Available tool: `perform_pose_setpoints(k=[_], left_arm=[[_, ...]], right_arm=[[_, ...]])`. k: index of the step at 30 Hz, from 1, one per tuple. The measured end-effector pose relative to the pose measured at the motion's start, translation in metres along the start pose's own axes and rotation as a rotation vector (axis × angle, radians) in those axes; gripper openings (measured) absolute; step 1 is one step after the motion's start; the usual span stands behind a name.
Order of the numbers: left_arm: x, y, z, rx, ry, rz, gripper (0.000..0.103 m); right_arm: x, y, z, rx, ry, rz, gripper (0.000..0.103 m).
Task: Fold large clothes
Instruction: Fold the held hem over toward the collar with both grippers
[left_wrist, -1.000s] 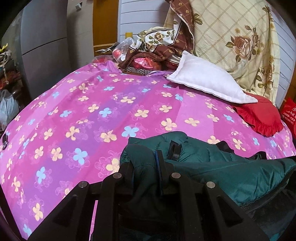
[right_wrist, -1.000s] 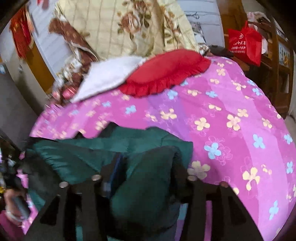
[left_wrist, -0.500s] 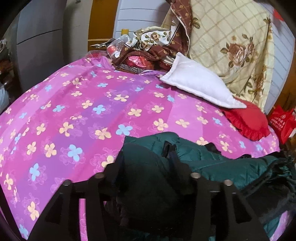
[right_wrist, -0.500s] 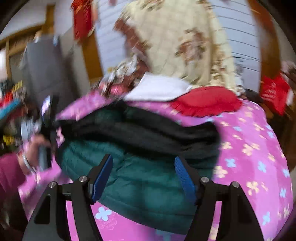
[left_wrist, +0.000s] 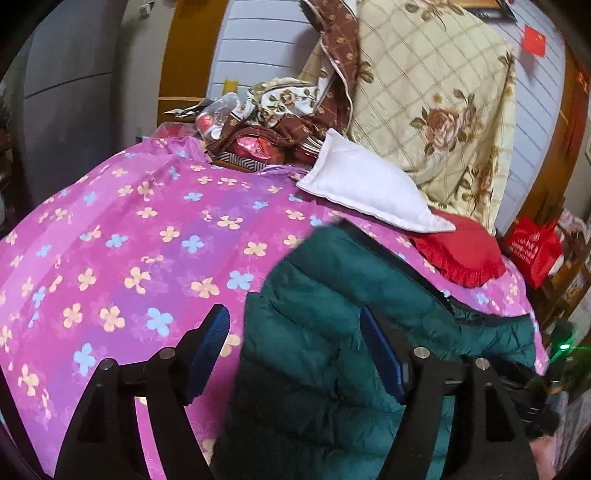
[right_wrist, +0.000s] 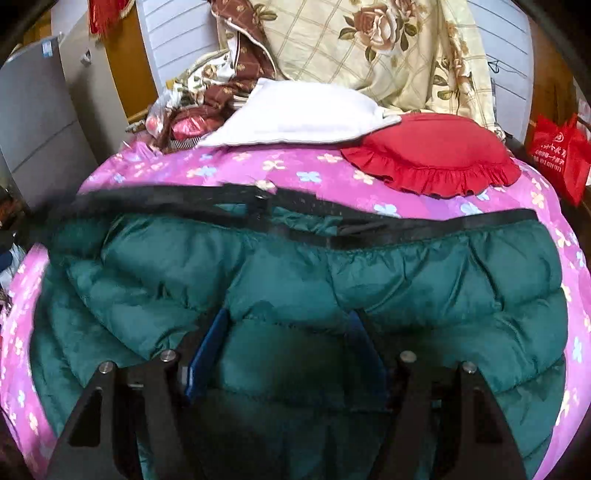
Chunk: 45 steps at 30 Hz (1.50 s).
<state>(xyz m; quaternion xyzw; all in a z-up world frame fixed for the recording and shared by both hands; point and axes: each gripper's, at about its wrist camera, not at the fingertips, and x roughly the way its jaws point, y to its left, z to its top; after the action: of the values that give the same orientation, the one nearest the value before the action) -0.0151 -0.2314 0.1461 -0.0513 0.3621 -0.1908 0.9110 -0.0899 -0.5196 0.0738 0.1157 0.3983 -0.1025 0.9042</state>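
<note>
A dark green puffer jacket with a black zip edge lies spread across the near part of the bed with its pink flowered cover. It also shows in the left wrist view, at the right. My left gripper is open, its blue pads apart, hovering over the jacket's left edge and holding nothing. My right gripper is open just above the jacket's middle, with the fabric lying loose between and under its fingers.
A white pillow and a red frilled cushion lie at the head of the bed. A rose-patterned quilt and bundled cloths are piled behind them. A red bag hangs at the right, and a grey cabinet stands at the left.
Both grippers were shut on the jacket's bunched fabric. They have opened and let go, the right one first. The jacket now lies spread out over the bed.
</note>
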Motion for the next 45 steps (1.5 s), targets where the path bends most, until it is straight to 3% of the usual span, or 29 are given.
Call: perform_pose_setpoints(k=[4,6,9,15,19,25,28,32,36,39,45], left_arm=[[0.024,-0.016,-0.003,0.022,0.022,0.037,0.055],[0.043,-0.019,-0.006,0.02,0.051,0.07,0.055],[0.065,-0.017,-0.013,0.012,0.099,0.123,0.055],[0.087,-0.005,-0.027,-0.02,0.126,0.132,0.059],[0.095,-0.003,-0.028,-0.019,0.133,0.13,0.062],[0.096,-0.006,-0.029,-0.009,0.133,0.145,0.062],[0.096,-0.005,-0.03,-0.016,0.128,0.141,0.062],[0.097,-0.006,-0.031,-0.014,0.122,0.148,0.062],[0.097,-0.006,-0.032,-0.01,0.12,0.149,0.063],[0.097,-0.007,-0.032,-0.005,0.114,0.155,0.063],[0.091,-0.008,-0.033,0.008,0.105,0.159,0.063]], right_arm=[[-0.033,-0.006,-0.002,0.007,-0.056,0.028,0.071],[-0.053,-0.015,0.002,-0.027,-0.098,-0.033,0.072],[-0.064,-0.039,0.012,-0.047,-0.127,-0.131,0.082],[-0.026,-0.093,0.017,0.045,-0.025,-0.21,0.083],[0.005,-0.112,0.001,0.12,0.027,-0.176,0.083],[0.009,-0.11,0.0,0.125,0.047,-0.189,0.084],[-0.015,-0.108,0.0,0.156,0.018,-0.164,0.084],[-0.061,-0.101,-0.01,0.185,-0.067,-0.055,0.084],[-0.069,-0.102,-0.023,0.181,-0.055,-0.073,0.084],[-0.047,-0.114,-0.038,0.228,0.01,-0.094,0.082],[-0.036,-0.112,-0.045,0.213,0.023,-0.124,0.082]])
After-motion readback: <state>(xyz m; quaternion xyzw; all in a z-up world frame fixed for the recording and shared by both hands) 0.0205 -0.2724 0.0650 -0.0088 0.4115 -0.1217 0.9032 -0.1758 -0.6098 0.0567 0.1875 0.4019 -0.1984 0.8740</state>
